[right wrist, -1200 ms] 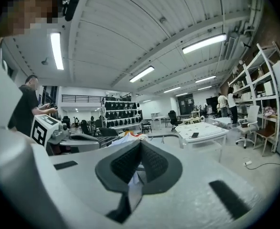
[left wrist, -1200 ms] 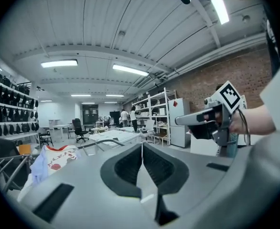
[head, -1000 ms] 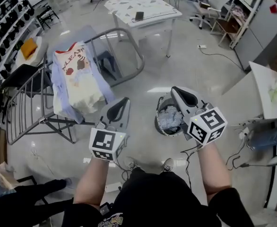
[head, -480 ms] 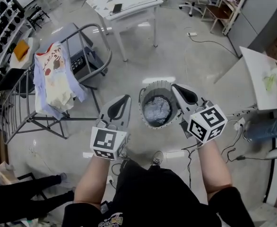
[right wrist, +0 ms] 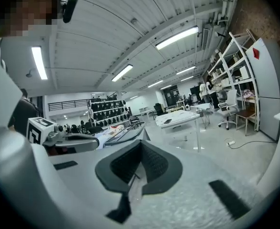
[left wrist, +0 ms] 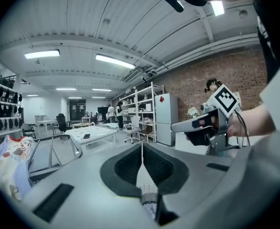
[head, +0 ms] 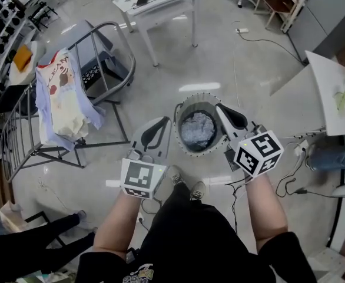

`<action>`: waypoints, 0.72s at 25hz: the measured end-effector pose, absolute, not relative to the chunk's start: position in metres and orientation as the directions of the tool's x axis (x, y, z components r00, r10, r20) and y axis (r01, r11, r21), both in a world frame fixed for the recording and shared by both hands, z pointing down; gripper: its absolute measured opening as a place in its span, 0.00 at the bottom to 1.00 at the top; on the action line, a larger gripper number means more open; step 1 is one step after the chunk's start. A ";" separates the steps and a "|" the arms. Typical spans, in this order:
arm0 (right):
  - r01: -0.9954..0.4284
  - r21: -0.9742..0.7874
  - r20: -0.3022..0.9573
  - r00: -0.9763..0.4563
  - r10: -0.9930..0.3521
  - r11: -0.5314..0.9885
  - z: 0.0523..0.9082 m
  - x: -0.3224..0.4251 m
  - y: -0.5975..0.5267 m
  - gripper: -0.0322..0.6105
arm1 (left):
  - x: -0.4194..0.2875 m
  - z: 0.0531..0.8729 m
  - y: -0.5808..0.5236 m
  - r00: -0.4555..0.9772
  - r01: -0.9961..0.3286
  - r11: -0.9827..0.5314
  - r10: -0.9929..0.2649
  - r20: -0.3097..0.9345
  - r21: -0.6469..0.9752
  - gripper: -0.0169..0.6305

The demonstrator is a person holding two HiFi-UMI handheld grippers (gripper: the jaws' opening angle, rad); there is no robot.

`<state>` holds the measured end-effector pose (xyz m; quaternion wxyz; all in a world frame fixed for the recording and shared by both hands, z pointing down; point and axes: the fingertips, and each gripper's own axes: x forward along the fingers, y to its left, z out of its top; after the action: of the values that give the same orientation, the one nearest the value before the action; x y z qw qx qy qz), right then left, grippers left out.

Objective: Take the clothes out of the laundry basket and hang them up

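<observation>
Clothes (head: pixel 197 128), a pale crumpled heap in the round laundry basket (head: pixel 190 101) on the floor, lie between left gripper (head: pixel 159 125) and right gripper (head: pixel 222 111), each about equally near, fingers closed together and holding nothing.

Black short-sleeved T-shirt (head: pixel 190 240), pale print (head: pixel 138 273) at the hem, light sneakers (head: pixel 199 189). Left gripper (head: pixel 166 120) and right gripper (head: pixel 219 107): grey shells, dark ribbed fingers (left wrist: pixel 125 168), each with a white cube (head: pixel 142 178) of black square markers. A black cable (head: pixel 234 200) runs off the right.
</observation>
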<state>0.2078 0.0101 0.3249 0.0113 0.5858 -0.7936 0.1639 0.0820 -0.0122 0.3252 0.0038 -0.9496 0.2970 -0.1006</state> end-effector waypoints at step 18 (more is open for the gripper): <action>-0.957 -0.200 0.304 -0.265 -0.915 0.211 0.355 0.200 -0.088 0.06 | 0.087 0.372 -0.104 0.843 -0.510 -0.860 -0.499 0.203 0.002 0.05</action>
<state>0.1999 -0.0878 0.3552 0.0596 0.6032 -0.7758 0.1753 0.0867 -0.1038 0.3724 -0.0278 -0.9594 0.2627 -0.0983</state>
